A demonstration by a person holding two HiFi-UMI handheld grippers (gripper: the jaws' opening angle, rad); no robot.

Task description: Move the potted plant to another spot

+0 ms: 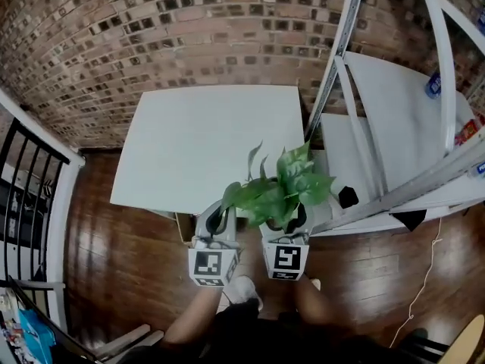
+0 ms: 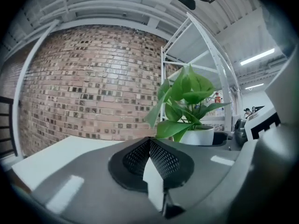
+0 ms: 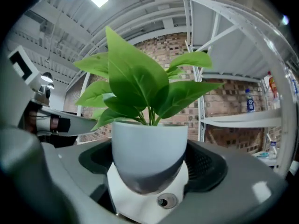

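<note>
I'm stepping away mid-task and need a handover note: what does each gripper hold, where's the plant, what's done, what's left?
Right gripper: shut on the white pot of the potted plant, which is upright.
Left gripper: shut, empty, alongside.
Plant: carried off any surface, by the near corner of the white table, beside the shelf rack.
Done: plant is picked up.
Left: set it down on a new spot, release.
</note>
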